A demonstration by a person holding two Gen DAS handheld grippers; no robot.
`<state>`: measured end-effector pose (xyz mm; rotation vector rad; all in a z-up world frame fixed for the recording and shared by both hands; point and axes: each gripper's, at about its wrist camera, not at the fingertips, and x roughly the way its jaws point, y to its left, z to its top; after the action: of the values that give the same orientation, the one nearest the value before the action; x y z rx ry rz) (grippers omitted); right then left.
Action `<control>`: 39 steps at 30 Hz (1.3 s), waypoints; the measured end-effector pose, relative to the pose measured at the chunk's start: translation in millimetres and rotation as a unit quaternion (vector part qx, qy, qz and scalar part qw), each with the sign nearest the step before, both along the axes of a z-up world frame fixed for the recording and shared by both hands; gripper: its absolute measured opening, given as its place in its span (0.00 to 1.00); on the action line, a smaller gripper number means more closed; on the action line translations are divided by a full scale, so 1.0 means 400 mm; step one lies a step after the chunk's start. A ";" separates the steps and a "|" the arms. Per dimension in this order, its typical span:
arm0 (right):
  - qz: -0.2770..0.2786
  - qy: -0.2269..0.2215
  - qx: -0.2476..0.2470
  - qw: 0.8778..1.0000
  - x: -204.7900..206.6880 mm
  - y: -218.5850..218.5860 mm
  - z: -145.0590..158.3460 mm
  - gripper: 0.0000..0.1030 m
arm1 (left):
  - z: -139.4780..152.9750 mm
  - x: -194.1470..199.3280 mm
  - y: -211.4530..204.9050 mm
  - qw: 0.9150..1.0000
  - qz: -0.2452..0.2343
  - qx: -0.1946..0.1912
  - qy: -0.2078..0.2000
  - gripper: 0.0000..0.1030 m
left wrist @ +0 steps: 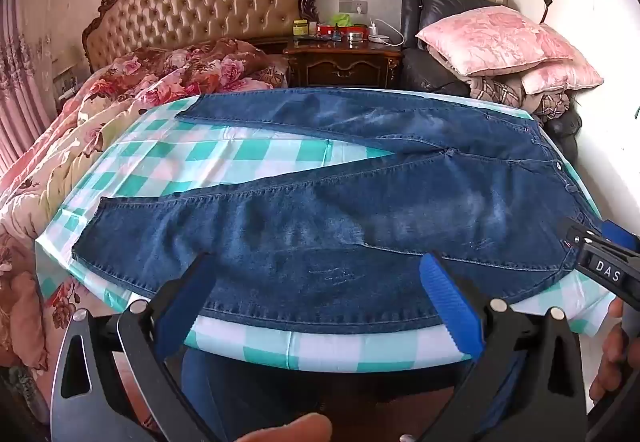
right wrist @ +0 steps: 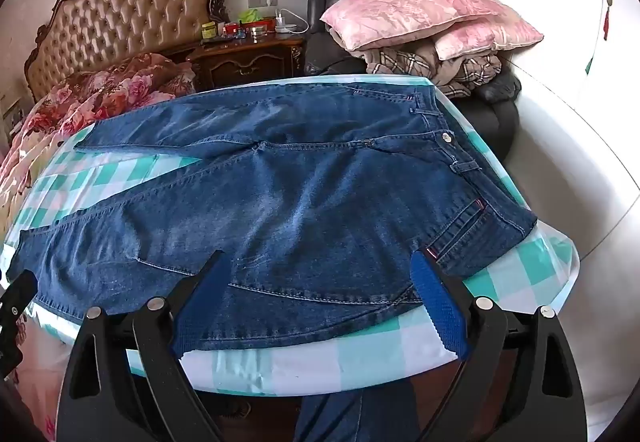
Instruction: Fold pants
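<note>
Blue jeans (left wrist: 360, 209) lie flat on a table with a green-and-white checked cloth (left wrist: 224, 157). The waistband is at the right, and the two legs spread apart toward the left. My left gripper (left wrist: 316, 266) is open over the near leg by the table's front edge, holding nothing. My right gripper (right wrist: 320, 270) is open over the near hip and pocket area of the jeans (right wrist: 280, 193), holding nothing. The right gripper also shows at the right edge of the left wrist view (left wrist: 600, 254), near the waistband.
A bed with a floral quilt (left wrist: 100, 113) and tufted headboard stands left and behind. A dark wooden nightstand (left wrist: 344, 61) holds small items. A black chair piled with pink pillows (left wrist: 500, 41) stands behind right. A white wardrobe (right wrist: 560, 21) is at the right.
</note>
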<state>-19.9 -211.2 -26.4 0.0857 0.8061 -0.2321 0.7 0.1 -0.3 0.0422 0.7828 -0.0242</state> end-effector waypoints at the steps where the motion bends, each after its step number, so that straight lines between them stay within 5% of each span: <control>1: 0.000 0.001 0.001 1.000 0.000 0.001 0.000 0.85 | 0.000 0.001 0.001 1.000 0.000 -0.001 0.001 0.99; 39: 0.007 0.003 0.009 1.000 0.004 0.001 -0.006 0.85 | 0.002 0.007 0.008 1.000 0.006 -0.007 0.000 0.99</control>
<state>-18.4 -210.9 -28.7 0.0958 0.8154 -0.2127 3.6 3.4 0.6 0.0240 0.7831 -0.0182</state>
